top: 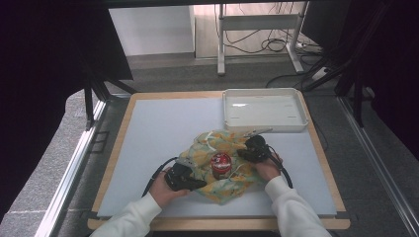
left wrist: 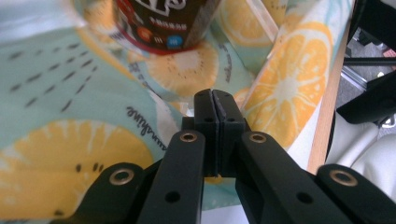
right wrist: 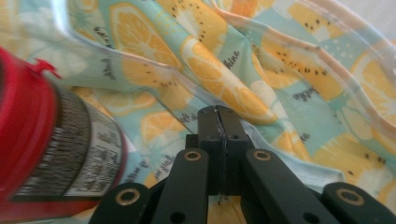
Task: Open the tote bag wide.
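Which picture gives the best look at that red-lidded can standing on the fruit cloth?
The high view: the whole can stands upright on the cloth. The right gripper view shows its red lid and label, blurred and close; the left gripper view shows its lower label.

the right hand-held gripper (right wrist: 218, 116), black with brass rivets, has its jaws pressed flat together with nothing between them, just above a crumpled pale-green cloth printed with orange slices (right wrist: 243, 56). a dark cylindrical can with a red lid (right wrist: 51, 140) lies on its side on that cloth, left of the jaws.
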{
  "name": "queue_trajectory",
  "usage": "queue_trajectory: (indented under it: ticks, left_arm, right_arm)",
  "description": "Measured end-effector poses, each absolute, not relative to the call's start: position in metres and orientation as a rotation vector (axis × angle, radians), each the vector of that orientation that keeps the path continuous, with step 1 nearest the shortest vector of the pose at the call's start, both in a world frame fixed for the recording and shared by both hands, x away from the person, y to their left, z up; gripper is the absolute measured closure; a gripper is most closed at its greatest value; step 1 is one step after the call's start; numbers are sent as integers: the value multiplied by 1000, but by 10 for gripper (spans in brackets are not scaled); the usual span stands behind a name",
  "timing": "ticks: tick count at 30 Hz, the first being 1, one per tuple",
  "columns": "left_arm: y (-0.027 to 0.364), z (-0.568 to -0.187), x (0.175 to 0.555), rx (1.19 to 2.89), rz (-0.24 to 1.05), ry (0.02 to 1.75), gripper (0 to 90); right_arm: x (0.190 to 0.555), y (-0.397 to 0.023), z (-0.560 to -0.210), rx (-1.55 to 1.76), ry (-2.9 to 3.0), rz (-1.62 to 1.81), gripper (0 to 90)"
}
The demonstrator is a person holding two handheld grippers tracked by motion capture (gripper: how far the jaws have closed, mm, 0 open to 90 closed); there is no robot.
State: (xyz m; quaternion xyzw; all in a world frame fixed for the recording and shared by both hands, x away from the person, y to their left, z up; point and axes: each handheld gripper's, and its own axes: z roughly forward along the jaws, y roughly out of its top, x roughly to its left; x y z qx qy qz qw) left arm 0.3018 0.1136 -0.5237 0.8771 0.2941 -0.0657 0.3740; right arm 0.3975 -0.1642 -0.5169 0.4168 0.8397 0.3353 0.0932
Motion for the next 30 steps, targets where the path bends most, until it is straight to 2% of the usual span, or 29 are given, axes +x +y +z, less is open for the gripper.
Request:
queue_trajectory:
  ticks: [16,30]
  left_arm:
    - [112,-529,301,2258,-170,747,900]
    - [126,-494,309,2112,-57,752,900]
  right_arm:
    - [399,-173,-518,1271,2452,986,891]
    - [379,-175,-476,1147,2373,1187,891]
